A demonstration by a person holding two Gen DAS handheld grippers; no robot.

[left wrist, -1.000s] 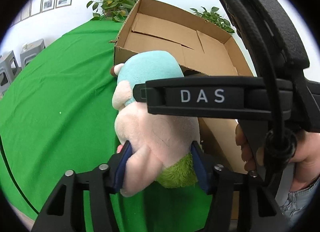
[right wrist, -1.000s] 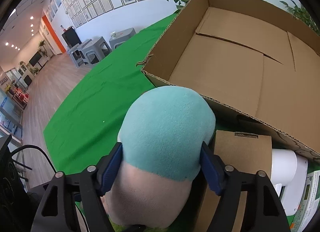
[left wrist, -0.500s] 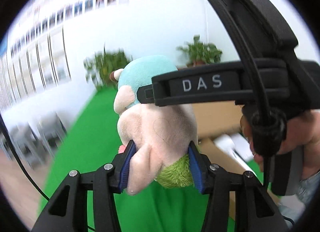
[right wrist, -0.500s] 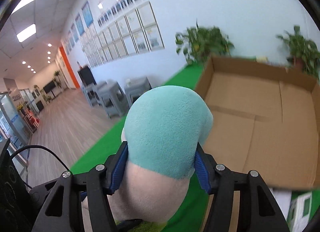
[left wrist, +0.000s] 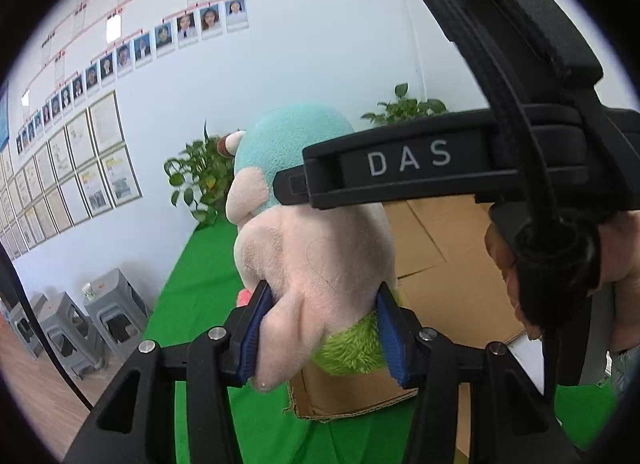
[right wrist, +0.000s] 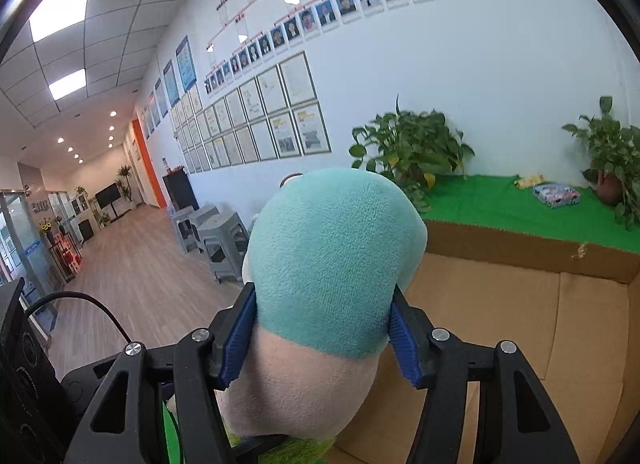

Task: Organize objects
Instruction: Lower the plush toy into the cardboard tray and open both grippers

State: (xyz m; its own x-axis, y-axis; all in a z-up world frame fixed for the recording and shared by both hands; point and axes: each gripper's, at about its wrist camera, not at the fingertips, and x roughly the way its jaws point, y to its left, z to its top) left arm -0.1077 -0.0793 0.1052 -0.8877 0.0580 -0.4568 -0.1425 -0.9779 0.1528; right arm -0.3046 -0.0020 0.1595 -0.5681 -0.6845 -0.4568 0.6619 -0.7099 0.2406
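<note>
Cardboard box [right wrist: 520, 324] fills lower right of the right view; I judge it's the drop target. Plush toy [left wrist: 316, 248] sits mid-frame, off the green counter [left wrist: 192, 304]. Left tongs [left wrist: 320, 334] clenched on its pink body, right tongs [right wrist: 322, 338] on the teal head — two grips stop the soft thing flopping.

Black-framed left gripper [left wrist: 320, 328] and right gripper [right wrist: 320, 338] carry blue ribbed pads, silver screws and white "DAS" lettering
</note>
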